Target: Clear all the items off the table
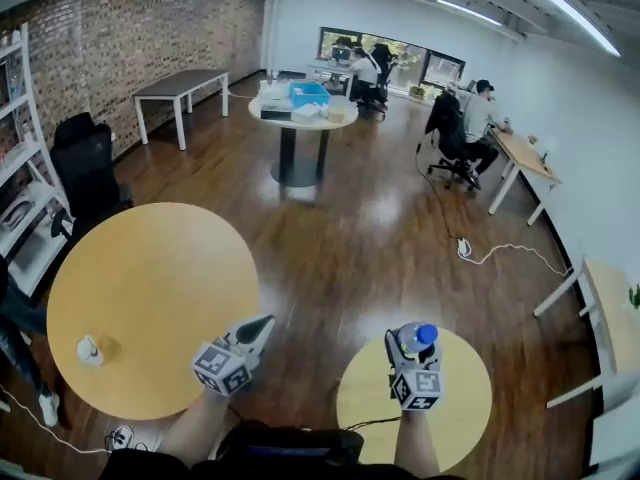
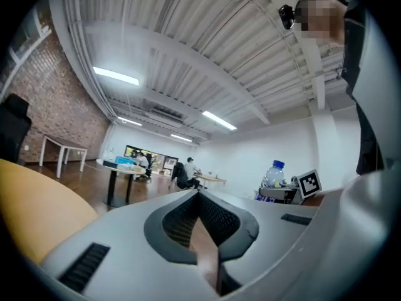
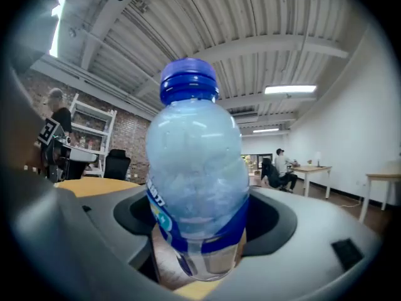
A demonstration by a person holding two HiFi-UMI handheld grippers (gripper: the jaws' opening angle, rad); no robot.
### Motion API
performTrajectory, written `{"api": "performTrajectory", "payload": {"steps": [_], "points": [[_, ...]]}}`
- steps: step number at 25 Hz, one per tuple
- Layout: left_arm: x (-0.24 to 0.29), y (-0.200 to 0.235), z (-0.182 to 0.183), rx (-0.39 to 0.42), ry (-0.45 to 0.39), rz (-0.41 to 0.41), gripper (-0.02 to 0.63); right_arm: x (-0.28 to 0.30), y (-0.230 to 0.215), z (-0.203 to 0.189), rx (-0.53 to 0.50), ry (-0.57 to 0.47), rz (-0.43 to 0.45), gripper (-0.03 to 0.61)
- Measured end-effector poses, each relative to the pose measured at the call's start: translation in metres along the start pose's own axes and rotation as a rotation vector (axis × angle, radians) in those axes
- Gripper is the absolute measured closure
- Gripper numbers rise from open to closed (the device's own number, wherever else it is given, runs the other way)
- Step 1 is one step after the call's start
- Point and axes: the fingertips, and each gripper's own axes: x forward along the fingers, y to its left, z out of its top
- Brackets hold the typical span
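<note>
My right gripper (image 1: 411, 342) is shut on a clear water bottle (image 1: 419, 336) with a blue cap and blue label, above the small round yellow table (image 1: 455, 408). In the right gripper view the water bottle (image 3: 197, 187) stands upright between the jaws and fills the middle. My left gripper (image 1: 259, 328) is shut and holds nothing, over the near right edge of the large round yellow table (image 1: 150, 298). A small white container (image 1: 90, 350) stands on that table at its near left. The left gripper view shows the closed left gripper (image 2: 199, 197) and the water bottle (image 2: 274, 174) off to the right.
A black chair (image 1: 85, 163) and white shelves (image 1: 22, 168) stand left of the large table. Farther off are a round table with a blue box (image 1: 308, 95), a grey desk (image 1: 182, 86) and seated people. A white cable (image 1: 500, 253) lies on the wooden floor. A white-legged table (image 1: 608, 318) is at the right edge.
</note>
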Motion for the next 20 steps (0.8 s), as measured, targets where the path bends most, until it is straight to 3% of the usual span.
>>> {"api": "performTrajectory", "payload": {"steps": [8, 20], "points": [[0.098, -0.095, -0.035, -0.053, 0.068, -0.372, 0.612, -0.13, -0.101, -0.012, 0.021, 0.034, -0.402, 0.192], [0.16, -0.19, -0.074, -0.121, 0.161, -0.823, 0.612, -0.283, -0.109, -0.026, 0.068, 0.057, -0.897, 0.192]]}}
